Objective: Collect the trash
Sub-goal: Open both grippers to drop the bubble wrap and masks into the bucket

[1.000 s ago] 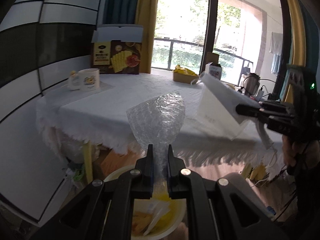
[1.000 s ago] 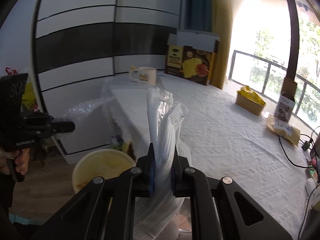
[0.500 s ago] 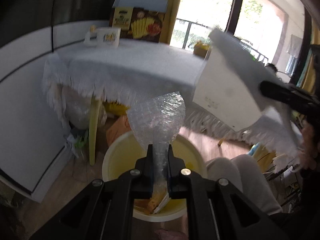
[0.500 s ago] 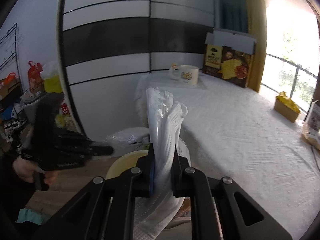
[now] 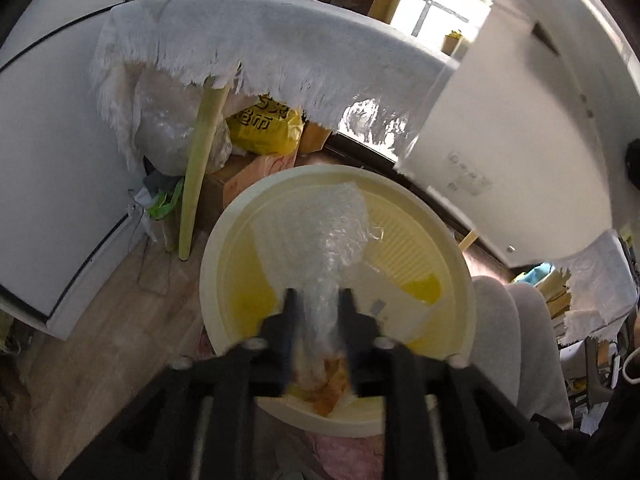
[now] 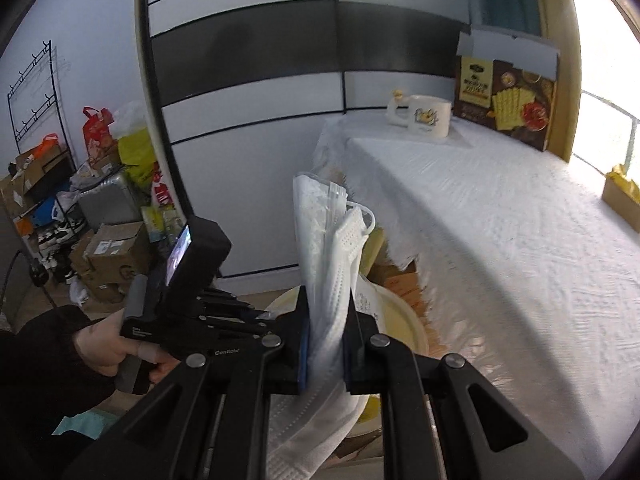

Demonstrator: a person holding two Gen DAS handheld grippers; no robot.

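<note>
My left gripper (image 5: 318, 300) is shut on a piece of clear bubble wrap (image 5: 328, 236) and holds it tilted down over the mouth of a pale yellow bin (image 5: 460, 264) on the floor. The bin holds scraps of yellow and white trash. My right gripper (image 6: 326, 304) is shut on a white plastic package (image 6: 328, 240) and holds it upright beside the table. That package also shows large at the right of the left wrist view (image 5: 520, 128). The left gripper shows in the right wrist view (image 6: 208, 312), just left of the bin rim (image 6: 404, 320).
A table with a white fringed cloth (image 6: 500, 232) stands right of the bin; its leg (image 5: 200, 172) is close to the bin. A mug (image 6: 424, 118) and cracker box (image 6: 508, 100) stand on it. Bags and boxes (image 5: 260, 128) lie under it. Clutter (image 6: 92, 208) lines the wall.
My left gripper has tipped down and moved over the bin with the bubble wrap. My right gripper has swung left and lower with the white package, closer to the bin.
</note>
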